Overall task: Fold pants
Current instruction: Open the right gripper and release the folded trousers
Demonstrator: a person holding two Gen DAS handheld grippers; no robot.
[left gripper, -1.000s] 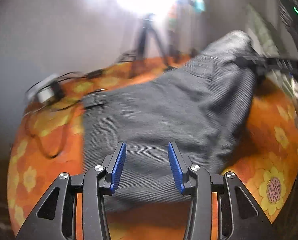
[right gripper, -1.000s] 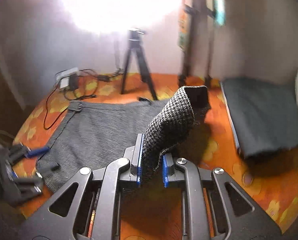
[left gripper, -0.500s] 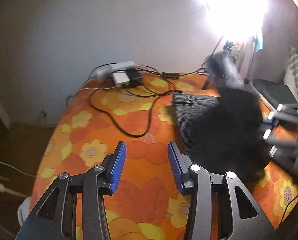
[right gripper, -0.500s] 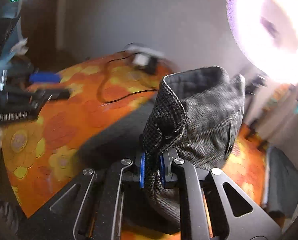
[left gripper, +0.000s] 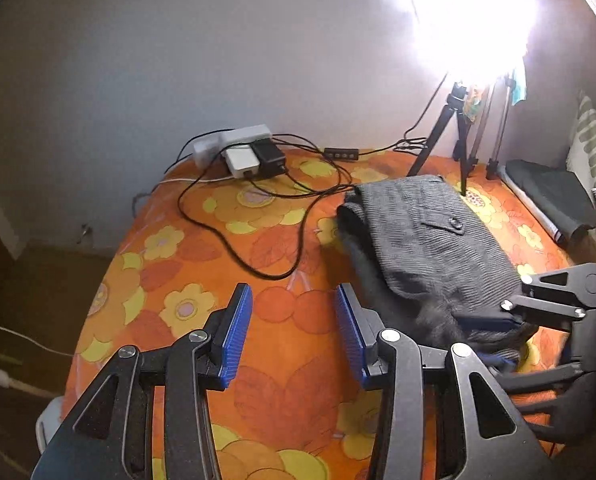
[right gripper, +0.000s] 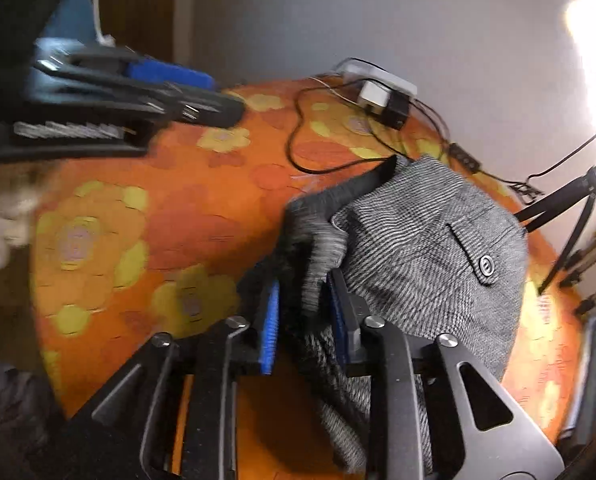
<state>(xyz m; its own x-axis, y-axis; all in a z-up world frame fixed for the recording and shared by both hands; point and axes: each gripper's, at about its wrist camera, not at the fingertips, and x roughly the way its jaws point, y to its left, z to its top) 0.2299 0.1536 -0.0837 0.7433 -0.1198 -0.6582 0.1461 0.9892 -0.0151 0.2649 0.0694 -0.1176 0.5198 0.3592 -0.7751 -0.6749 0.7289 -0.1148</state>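
Note:
The grey woven pants lie folded in a heap on the orange flowered cloth, button pocket facing up. My right gripper sits low at the near end of the heap. Its jaws are opening, and a bunched fold of the pants still stands between the blue pads, with a gap on the left pad's side. In the left wrist view the right gripper comes in from the right edge. My left gripper hovers open over bare cloth to the left of the pants, holding nothing. It appears blurred in the right wrist view.
A white power strip with adapters and looping black cables lie at the back left. A tripod under a glaring lamp stands behind the pants. Dark folded cloth rests at the far right. The table edge curves off to the left.
My right gripper swung the lifted pants end over and down onto the rest of the pants, and its jaws have parted. My left gripper moved left off the pants, then held still.

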